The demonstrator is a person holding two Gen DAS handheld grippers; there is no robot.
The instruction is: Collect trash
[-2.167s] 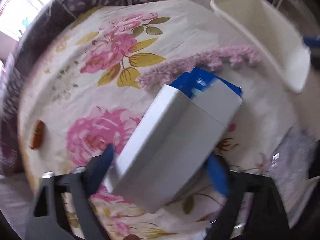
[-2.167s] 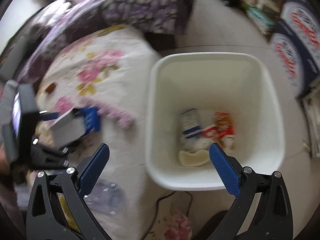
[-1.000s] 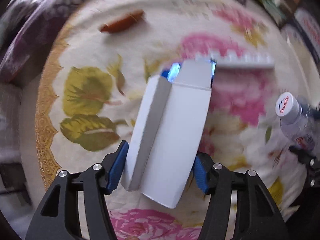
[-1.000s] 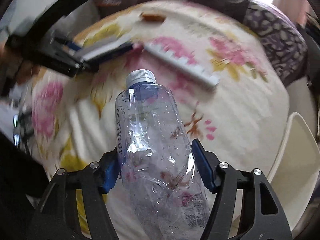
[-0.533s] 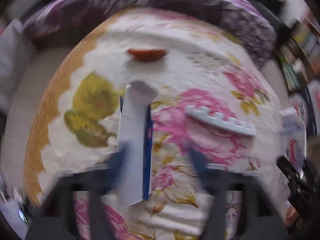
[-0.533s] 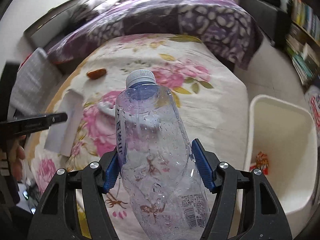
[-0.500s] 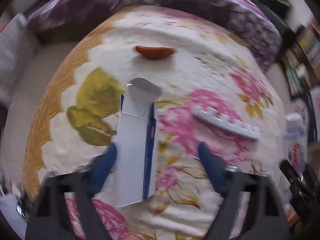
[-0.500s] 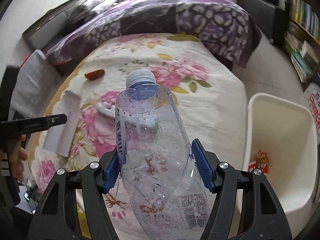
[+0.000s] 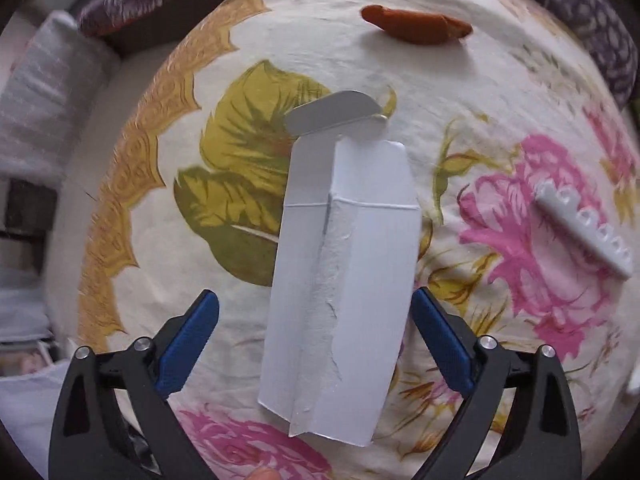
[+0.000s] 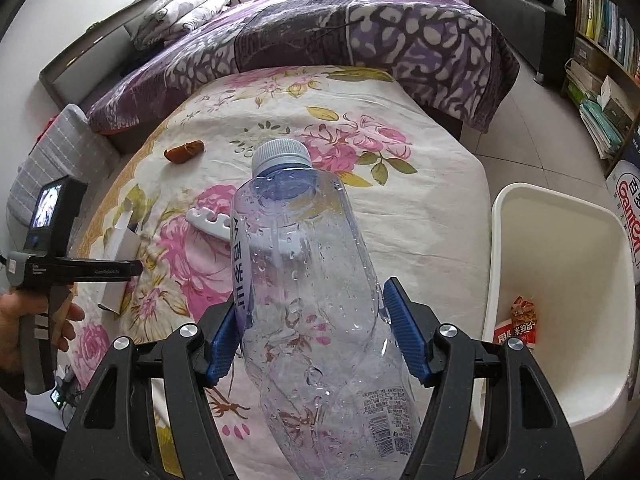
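1. Here, in the left wrist view, the left gripper points steeply down at a round table under a cream cloth printed with pink roses and olive leaves
2. A flattened white cardboard carton with an open top flap lies on the cloth between the blue pads; the right pad sits just beside the carton's edge, while the left pad stands clear of it with cloth showing between
3. The jaws have just been closing a little yet stand wide, with the carton between them and not clamped
4. A reddish-brown oblong scrap lies near the far edge of the table, and a white plastic toothed strip lies on a pink rose to the right, well apart from the carton
5. In the right wrist view, the right gripper has its blue pads pressed on both sides of a clear, crumpled plastic water bottle with a pale screw cap, holding it up above the table, cap pointing away
6. A white plastic waste bin stands on the tiled floor just beside the table at the right, with a red and white wrapper in it
7. At the left edge a person's hand grips the handle of the other gripper, over the carton
8. A bed with a purple patterned cover lies beyond the table
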